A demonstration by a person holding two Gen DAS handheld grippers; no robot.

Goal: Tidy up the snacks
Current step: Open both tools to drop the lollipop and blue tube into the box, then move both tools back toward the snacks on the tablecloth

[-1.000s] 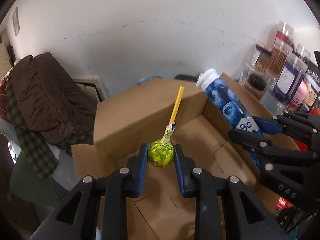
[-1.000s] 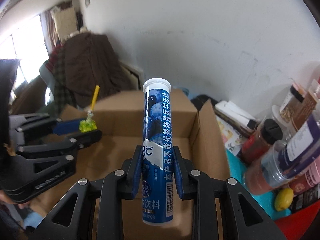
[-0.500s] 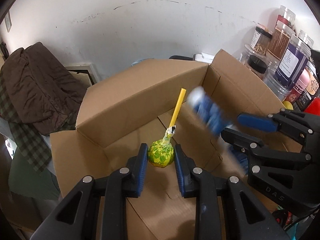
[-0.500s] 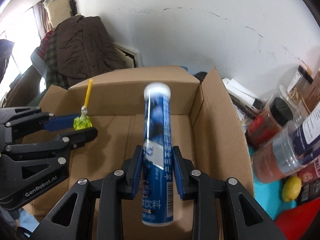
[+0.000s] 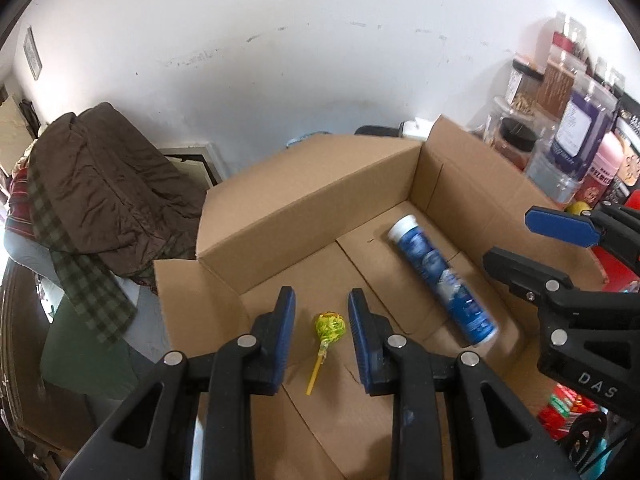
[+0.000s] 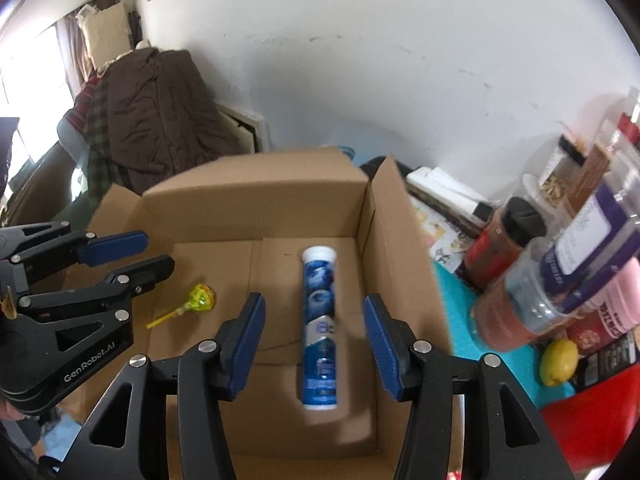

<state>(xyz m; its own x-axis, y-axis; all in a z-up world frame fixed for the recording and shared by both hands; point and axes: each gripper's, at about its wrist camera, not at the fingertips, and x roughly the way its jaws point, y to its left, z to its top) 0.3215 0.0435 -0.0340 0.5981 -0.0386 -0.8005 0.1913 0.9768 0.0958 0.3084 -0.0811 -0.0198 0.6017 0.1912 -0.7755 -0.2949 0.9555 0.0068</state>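
While we hold both tools tilted steeply down over the cardboard box [image 5: 320,184], neither one grips anything. Our left gripper [image 5: 320,300] hangs with its blue-padded jaws parted by a narrow gap; the lollipop [image 5: 330,326] shows through that gap but lies loose on the box floor, clear of both pads. Our right gripper [image 6: 314,300] has just been opening its jaws, which now stand wide, and the blue tube [image 6: 319,320] lies flat on the box floor below and between them, untouched, its white cap pointing toward the far wall of the box.

The lollipop has a round head in crinkled yellow-green wrap on a thin yellow stick. The tube is a smooth, slim cylinder with a printed blue label. The box is plain brown corrugated board, flaps standing up, floor seams visible.

Just beside the box on the right we see a teal surface [image 6: 452,300] crowded with clear plastic jars [image 6: 560,280] and a lemon [image 6: 559,362]. Behind – a scuffed white wall [image 5: 280,40] and a brown quilted coat [image 5: 108,184] heaped over checked fabric.
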